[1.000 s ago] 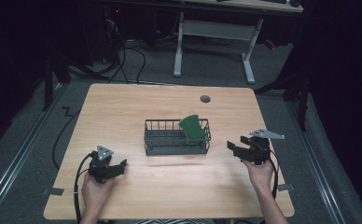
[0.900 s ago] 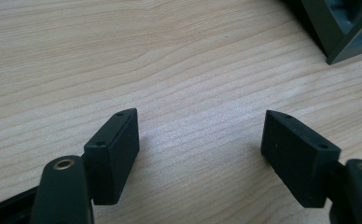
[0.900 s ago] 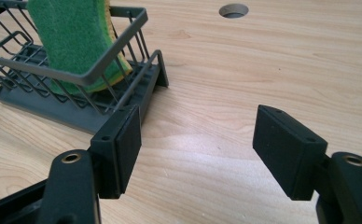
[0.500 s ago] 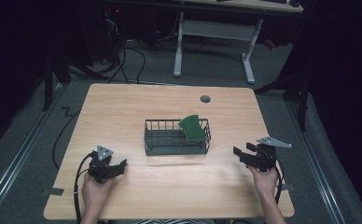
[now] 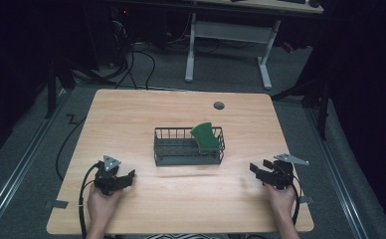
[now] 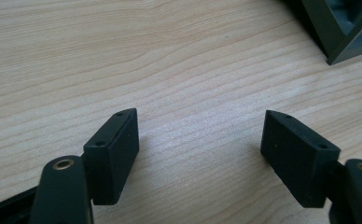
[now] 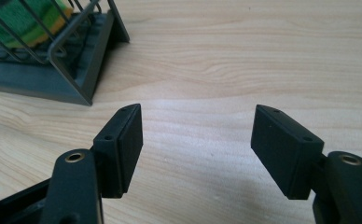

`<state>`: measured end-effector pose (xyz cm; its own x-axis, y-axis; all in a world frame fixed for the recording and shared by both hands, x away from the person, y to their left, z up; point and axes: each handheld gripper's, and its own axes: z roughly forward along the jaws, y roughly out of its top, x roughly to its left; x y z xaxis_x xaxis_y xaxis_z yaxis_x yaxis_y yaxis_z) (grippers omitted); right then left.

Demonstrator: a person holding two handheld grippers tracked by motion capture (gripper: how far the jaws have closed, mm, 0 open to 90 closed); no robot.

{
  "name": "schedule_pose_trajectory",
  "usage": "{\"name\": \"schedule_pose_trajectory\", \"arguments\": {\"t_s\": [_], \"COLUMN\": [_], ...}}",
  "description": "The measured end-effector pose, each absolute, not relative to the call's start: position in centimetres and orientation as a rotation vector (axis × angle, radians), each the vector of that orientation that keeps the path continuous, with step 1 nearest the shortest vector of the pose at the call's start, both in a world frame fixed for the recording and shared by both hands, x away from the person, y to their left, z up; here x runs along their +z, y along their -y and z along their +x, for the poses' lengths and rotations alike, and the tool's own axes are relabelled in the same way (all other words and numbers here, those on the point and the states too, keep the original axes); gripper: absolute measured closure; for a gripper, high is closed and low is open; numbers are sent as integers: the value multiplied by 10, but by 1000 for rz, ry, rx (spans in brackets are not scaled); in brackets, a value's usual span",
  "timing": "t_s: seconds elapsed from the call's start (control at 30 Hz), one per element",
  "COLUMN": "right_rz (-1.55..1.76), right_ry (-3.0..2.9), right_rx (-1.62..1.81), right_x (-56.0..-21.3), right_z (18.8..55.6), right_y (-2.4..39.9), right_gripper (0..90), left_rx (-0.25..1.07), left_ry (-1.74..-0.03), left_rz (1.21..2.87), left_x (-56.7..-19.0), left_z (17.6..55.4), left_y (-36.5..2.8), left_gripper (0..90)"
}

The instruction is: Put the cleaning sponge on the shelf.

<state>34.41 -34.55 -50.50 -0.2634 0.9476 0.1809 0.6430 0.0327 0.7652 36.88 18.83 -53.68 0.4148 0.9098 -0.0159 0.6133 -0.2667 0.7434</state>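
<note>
Wire rack (image 5: 188,147): long axis crosswise on surface (image 5: 131,114); green sponge (image 5: 205,137) upright inside. Left gripper (image 5: 124,178), right gripper (image 5: 258,168): jaws wide apart, empty.

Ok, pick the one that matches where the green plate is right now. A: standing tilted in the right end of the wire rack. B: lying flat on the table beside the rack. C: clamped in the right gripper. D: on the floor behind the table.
A: in the high view the green plate leans inside the right end of the wire rack, and both grippers rest open, well apart from it.
</note>
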Motion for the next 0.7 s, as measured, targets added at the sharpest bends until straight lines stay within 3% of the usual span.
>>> {"name": "schedule_pose_trajectory", "arguments": {"t_s": [0.7], "right_rz": [1570], "right_ry": [-1987], "right_rx": [994], "right_x": [-529], "right_z": [343], "right_y": [329], "right_gripper": [334], "left_rx": [556], "left_ry": [-1289], "left_rz": [1991], "left_x": [-537], "left_z": [369], "left_y": [-188], "left_gripper": [280]}}
